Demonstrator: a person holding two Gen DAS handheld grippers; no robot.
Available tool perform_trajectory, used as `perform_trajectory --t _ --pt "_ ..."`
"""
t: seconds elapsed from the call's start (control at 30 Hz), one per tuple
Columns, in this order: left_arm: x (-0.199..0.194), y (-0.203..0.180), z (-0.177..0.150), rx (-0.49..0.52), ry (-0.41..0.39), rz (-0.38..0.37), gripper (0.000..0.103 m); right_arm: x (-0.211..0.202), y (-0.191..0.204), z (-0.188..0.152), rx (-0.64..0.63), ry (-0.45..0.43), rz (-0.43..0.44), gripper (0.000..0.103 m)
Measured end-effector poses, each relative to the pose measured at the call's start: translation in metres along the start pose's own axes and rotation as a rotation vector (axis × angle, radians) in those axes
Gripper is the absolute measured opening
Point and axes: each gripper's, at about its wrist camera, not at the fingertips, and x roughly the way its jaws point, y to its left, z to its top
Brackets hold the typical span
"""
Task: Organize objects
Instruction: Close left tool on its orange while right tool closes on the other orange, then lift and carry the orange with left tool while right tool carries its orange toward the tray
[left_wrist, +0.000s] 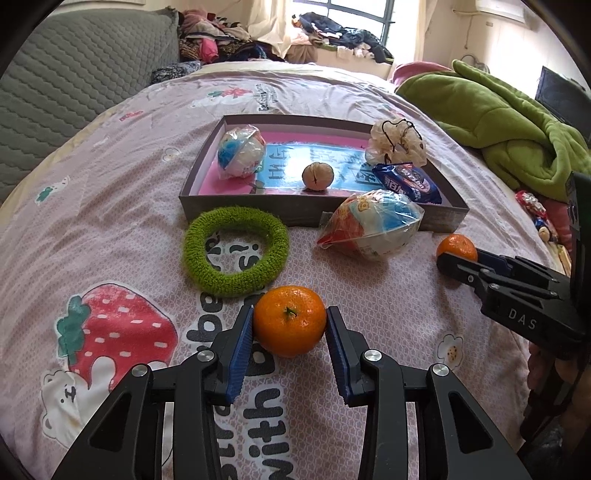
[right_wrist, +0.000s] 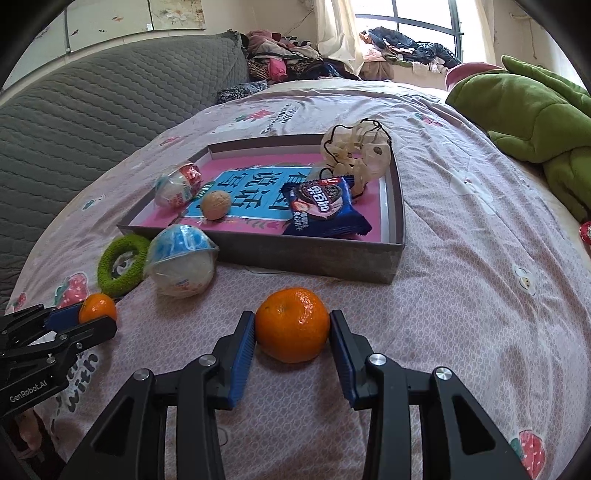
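My left gripper (left_wrist: 289, 321) is shut on an orange mandarin (left_wrist: 289, 325) resting on the bedspread; it also shows in the right wrist view (right_wrist: 96, 308). My right gripper (right_wrist: 292, 325) is shut on a second mandarin (right_wrist: 292, 325), seen in the left wrist view (left_wrist: 457, 248). A grey shallow box (left_wrist: 258, 210) (right_wrist: 314, 254) holds a wrapped toy egg (left_wrist: 240, 151), a walnut (left_wrist: 317, 176), a blue cookie packet (right_wrist: 325, 205) and a cream scrunchie (right_wrist: 356, 147). A green fuzzy ring (left_wrist: 236, 251) and another wrapped egg (left_wrist: 371, 223) lie in front of the box.
A green blanket (left_wrist: 498, 122) lies at the right. A grey quilted headboard (right_wrist: 92, 118) is at the left. Piled clothes (left_wrist: 229, 40) sit by the window. Small wrapped items (left_wrist: 535, 210) lie at the bed's right edge.
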Motion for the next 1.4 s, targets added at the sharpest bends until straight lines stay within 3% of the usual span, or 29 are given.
perform_trajectory --t 0.7,1.4 --pt "-0.027 0.003 0.000 -0.006 -0.062 -0.001 0.040 -0.025 0.027 -0.006 -0.056 -0.038 0.056 0.040" --pt "-0.058 -0.010 0.012 0.019 -0.170 0.036 0.040 -0.075 0.039 0.002 -0.069 -0.201 0.037 0.040"
